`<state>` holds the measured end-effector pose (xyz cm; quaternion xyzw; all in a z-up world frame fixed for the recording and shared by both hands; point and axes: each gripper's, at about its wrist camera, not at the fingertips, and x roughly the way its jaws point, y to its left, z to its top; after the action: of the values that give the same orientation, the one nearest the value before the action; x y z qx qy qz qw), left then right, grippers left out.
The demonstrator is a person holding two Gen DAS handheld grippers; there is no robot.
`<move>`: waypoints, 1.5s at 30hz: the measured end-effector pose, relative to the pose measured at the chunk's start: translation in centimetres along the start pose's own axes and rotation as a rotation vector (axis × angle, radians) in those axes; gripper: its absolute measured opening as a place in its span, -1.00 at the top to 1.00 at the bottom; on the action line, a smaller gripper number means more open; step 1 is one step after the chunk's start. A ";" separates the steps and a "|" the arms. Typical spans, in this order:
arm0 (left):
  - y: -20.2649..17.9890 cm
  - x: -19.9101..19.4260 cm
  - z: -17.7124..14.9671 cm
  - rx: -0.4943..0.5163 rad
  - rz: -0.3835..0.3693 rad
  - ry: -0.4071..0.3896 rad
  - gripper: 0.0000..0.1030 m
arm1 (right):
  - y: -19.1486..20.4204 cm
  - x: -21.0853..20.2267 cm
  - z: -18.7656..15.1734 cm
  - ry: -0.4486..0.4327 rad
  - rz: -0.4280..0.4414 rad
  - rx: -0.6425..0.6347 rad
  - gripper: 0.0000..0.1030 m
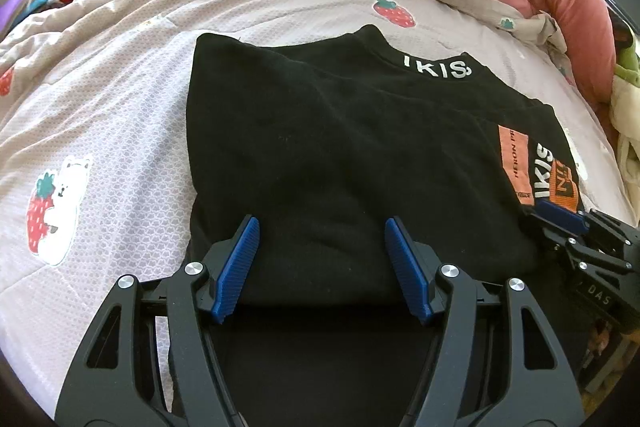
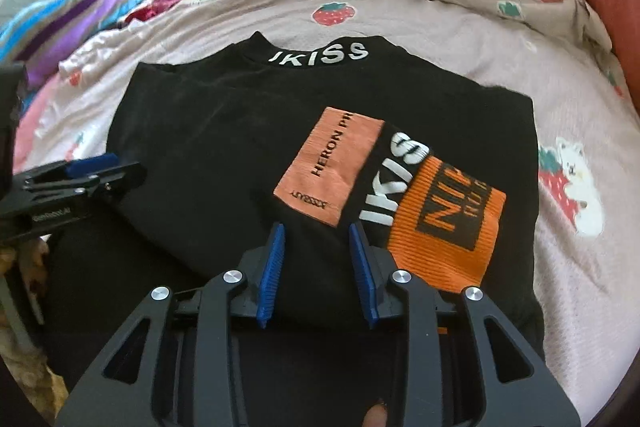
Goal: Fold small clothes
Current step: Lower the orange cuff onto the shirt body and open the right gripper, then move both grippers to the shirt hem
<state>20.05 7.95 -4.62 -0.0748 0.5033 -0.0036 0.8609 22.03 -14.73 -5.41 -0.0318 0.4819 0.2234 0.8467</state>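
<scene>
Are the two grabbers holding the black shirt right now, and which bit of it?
Neither holds it. The left gripper and right gripper both stand open over the near edge of the folded black shirt, pads not pinching any cloth.

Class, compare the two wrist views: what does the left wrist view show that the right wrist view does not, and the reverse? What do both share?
Left wrist view only: the left gripper head-on, its jaws apart above plain black cloth.

Right wrist view only: the whole orange patch and a fingertip at the bottom edge.

Both: the folded black shirt with white collar lettering on the strawberry quilt.
</scene>
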 end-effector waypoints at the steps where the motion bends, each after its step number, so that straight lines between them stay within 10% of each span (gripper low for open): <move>1: 0.0 0.0 0.0 -0.002 -0.001 -0.001 -0.12 | 0.0 0.0 -0.1 -0.002 0.001 0.002 0.40; 30: -0.1 -1.8 -0.8 -0.025 -0.001 -0.023 -0.13 | 1.1 -3.6 0.0 -0.073 -0.017 0.000 -0.12; 45: 1.6 -6.3 -2.5 -0.106 0.026 -0.100 -0.70 | 0.5 -6.6 -0.8 -0.126 -0.033 0.018 -0.68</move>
<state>14.68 9.74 -0.53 -0.1139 0.4599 0.0377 0.8798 18.31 -16.77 -0.27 -0.0180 0.4291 0.2064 0.8792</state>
